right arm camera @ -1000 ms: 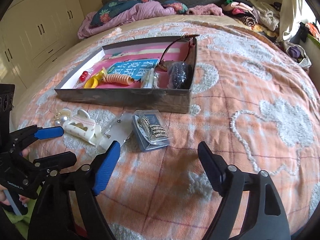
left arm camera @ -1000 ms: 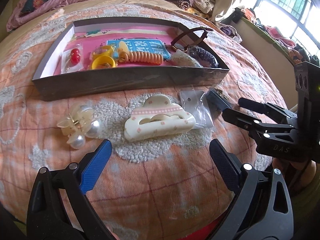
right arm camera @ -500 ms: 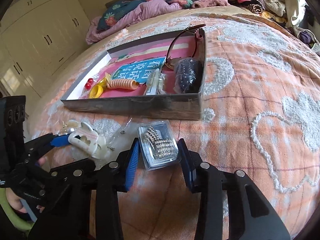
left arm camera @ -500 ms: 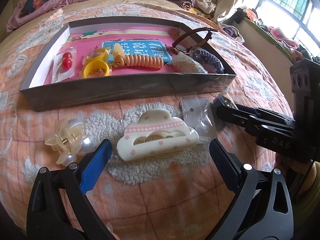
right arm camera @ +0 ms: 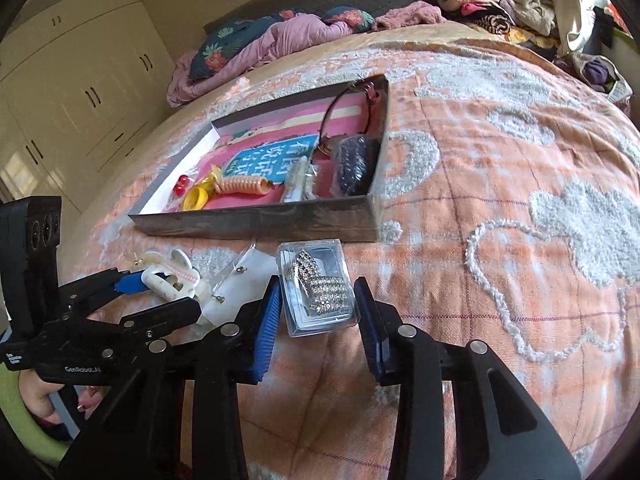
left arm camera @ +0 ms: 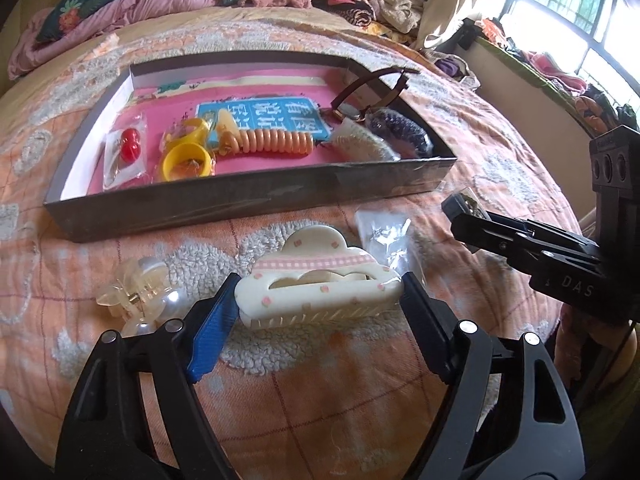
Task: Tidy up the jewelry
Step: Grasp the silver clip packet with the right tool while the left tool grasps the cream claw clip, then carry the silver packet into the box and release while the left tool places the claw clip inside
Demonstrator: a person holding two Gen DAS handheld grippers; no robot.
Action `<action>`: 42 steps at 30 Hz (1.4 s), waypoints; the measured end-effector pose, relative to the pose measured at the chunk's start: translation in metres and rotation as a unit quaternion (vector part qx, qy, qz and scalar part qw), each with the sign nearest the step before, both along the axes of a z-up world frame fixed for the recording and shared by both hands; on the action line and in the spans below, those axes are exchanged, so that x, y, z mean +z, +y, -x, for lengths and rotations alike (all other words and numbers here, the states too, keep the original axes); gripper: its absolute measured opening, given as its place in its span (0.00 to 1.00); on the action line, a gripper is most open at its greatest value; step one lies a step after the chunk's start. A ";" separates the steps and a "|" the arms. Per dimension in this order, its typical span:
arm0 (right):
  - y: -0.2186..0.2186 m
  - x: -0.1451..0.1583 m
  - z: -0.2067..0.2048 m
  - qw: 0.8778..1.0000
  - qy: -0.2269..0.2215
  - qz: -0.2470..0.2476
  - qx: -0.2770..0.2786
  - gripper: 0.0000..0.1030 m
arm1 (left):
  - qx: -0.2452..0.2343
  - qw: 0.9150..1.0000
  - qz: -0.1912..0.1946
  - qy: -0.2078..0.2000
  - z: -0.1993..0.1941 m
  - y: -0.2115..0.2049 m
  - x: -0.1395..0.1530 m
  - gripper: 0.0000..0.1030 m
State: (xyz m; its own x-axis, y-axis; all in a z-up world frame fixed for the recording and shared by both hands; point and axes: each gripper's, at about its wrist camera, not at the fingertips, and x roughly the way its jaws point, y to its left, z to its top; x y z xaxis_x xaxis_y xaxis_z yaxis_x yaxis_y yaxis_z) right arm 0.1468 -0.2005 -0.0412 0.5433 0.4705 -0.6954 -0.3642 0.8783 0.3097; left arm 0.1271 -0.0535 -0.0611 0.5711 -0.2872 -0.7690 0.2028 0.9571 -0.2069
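Note:
My left gripper (left arm camera: 320, 312) is shut on a cream cloud-shaped hair claw (left arm camera: 316, 284) on the bedspread; it also shows in the right wrist view (right arm camera: 170, 280). My right gripper (right arm camera: 318, 308) is shut on a clear plastic box of rhinestone clips (right arm camera: 316, 288), just in front of the grey tray (right arm camera: 256, 222). The tray (left arm camera: 248, 200) holds a red bead packet (left arm camera: 126, 152), yellow rings (left arm camera: 186, 160), an orange coil tie (left arm camera: 268, 142), glasses (left arm camera: 368, 92) and a dark scrunchie (left arm camera: 400, 130).
A clear pearl hair claw (left arm camera: 138, 300) lies left of the cloud claw. A small clear bag (left arm camera: 384, 236) lies to its right. Bedding and clothes (left arm camera: 120, 4) are piled at the far side. Wardrobes (right arm camera: 72, 92) stand at left.
Both grippers moved forward and closed. The left one went from open to shut on the cloud claw; the right one closed around the clip box.

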 end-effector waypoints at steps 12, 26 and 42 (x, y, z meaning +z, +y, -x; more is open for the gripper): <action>0.011 0.017 0.008 1.000 -0.019 0.008 0.007 0.33 | 0.016 0.999 0.025 -0.010 0.005 0.021 0.018 0.70; 0.017 0.024 0.011 0.999 -0.029 0.014 0.011 0.33 | 0.034 0.999 0.036 -0.002 0.004 0.037 0.020 0.70; 0.024 0.027 0.011 0.999 -0.032 0.014 0.013 0.33 | 0.029 0.999 0.005 0.025 -0.011 0.025 0.002 0.75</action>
State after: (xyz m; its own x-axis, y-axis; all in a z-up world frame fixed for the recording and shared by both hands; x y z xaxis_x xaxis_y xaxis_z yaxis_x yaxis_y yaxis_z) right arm 0.1359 -0.1768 -0.0146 0.5745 0.4660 -0.6729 -0.4057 0.8761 0.2603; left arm 0.1379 -0.0289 -0.0594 0.5481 -0.2627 -0.7941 0.1364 0.9648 -0.2250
